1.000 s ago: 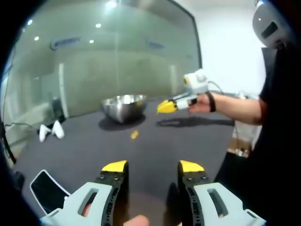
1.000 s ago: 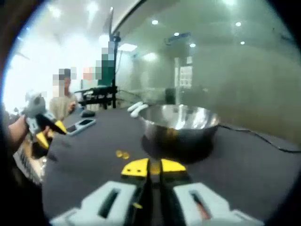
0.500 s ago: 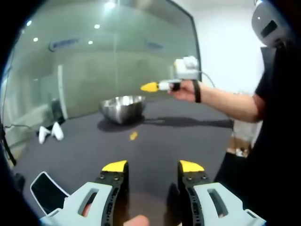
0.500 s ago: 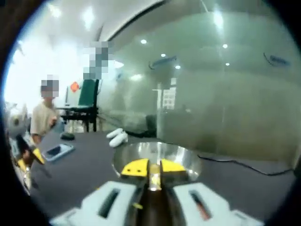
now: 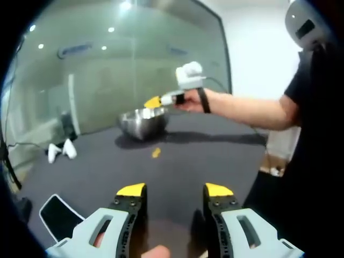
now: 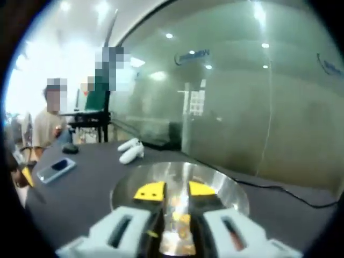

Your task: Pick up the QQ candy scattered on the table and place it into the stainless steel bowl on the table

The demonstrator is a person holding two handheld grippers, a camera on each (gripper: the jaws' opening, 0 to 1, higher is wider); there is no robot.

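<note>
The stainless steel bowl (image 5: 142, 122) stands at the far side of the dark table (image 5: 215, 156). One yellow QQ candy (image 5: 156, 152) lies on the table in front of it. My right gripper (image 5: 155, 101), held by an outstretched arm, hovers over the bowl's rim. In the right gripper view the right gripper (image 6: 176, 191) looks down into the bowl (image 6: 228, 188), its jaws a little apart with nothing between them; several orange candies (image 6: 183, 219) lie in the bowl. My left gripper (image 5: 174, 191) is open and empty, low over the near table.
A phone (image 5: 58, 215) lies at the near left of the table, and two white handheld devices (image 5: 60, 151) sit further left. A black cable (image 6: 279, 188) trails behind the bowl. A glass wall runs behind the table. A seated person (image 6: 51, 126) is beyond the far end.
My right gripper has travelled from beside the bowl to above it, and its jaws have parted, with nothing left between them. The left gripper has stayed put.
</note>
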